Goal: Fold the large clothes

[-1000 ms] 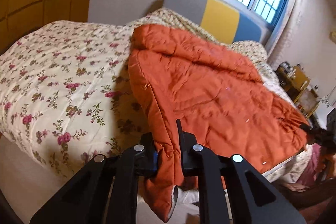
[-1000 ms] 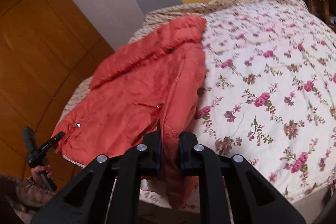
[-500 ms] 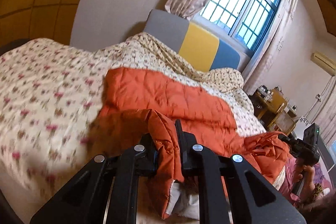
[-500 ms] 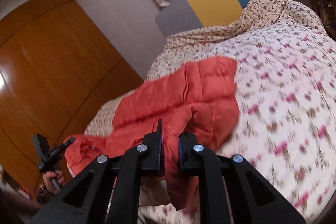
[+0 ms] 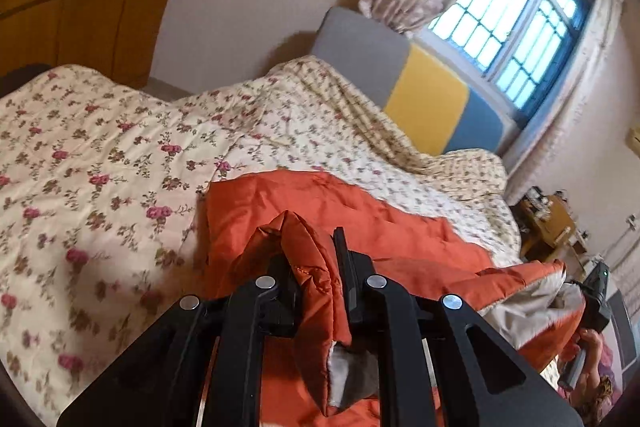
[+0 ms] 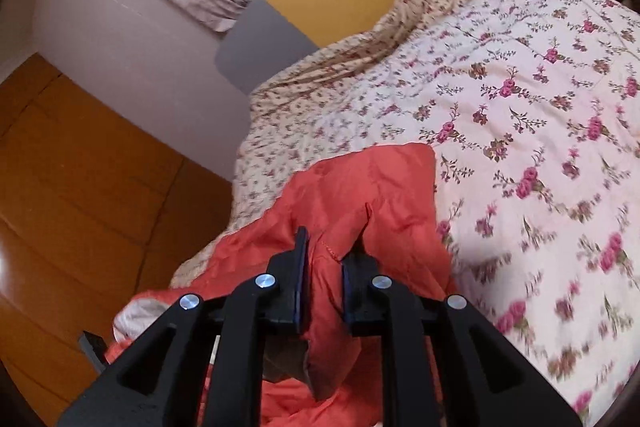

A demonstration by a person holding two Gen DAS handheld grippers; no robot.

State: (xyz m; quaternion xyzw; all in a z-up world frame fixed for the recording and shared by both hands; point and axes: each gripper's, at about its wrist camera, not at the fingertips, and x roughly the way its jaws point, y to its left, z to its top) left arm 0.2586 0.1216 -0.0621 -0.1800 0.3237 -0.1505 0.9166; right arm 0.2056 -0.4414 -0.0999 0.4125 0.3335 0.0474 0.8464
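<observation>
A: Item one, orange padded jacket (image 5: 360,211). Where is it recorded?

B: It is recorded on the floral bedspread (image 5: 100,155), at the near edge of the bed. Its far portion lies flat toward the headboard (image 5: 424,95); its near hem is raised off the bed.

A: Item two, left gripper (image 5: 316,263). Condition?

B: It is clamped on one corner of the near hem; a ridge of orange fabric is pinched between the jaws, and the pale lining (image 5: 340,379) is seen hanging below.

A: Item three, right gripper (image 6: 326,259). Condition?

B: It is likewise closed on the hem, at the opposite corner; stitched fabric is gripped between the jaws.

A: Which relation is the coming move judged to depend on?

B: The lifted hem is stretched crosswise between the two grippers, while the rest of the jacket is laid ahead of both, away toward the headboard. The fold is therefore judged to run forward, the hem being carried over the flat portion. Neither arm is judged nearer; an even advance by both is called for, or the hem is liable to be laid askew.
</observation>
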